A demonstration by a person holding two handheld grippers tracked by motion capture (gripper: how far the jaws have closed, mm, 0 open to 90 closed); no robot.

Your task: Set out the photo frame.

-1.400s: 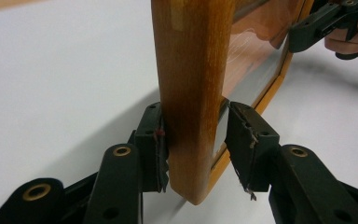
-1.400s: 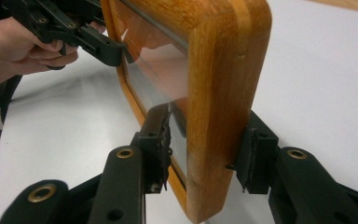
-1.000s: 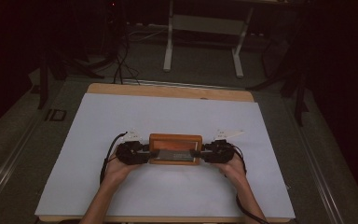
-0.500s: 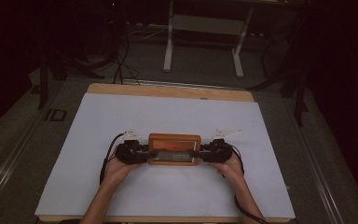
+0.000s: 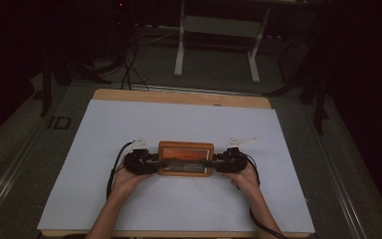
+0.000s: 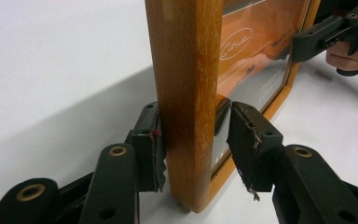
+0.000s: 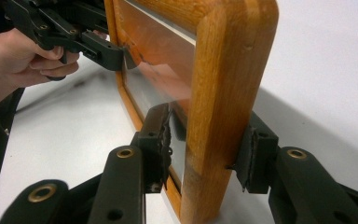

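Note:
A wooden picture frame (image 5: 186,155) with an orange picture under glass stands on its long edge on the white table cover (image 5: 189,122), its face toward the person. My left gripper (image 5: 158,164) is shut on the frame's left side rail (image 6: 186,70), one pad (image 6: 149,144) on the back and one on the glass side. My right gripper (image 5: 215,163) clamps the opposite rail (image 7: 223,70) the same way. Each gripper view shows the other gripper far off: the right one (image 6: 307,39) and the left one (image 7: 116,51), each held in a hand.
The white cover lies on a wooden table whose bare back edge (image 5: 179,97) shows. Black cables (image 5: 113,169) trail from the grippers toward the front. Beyond the table stand a metal stand's legs (image 5: 180,55) and floor cables (image 5: 127,64) in a dark room.

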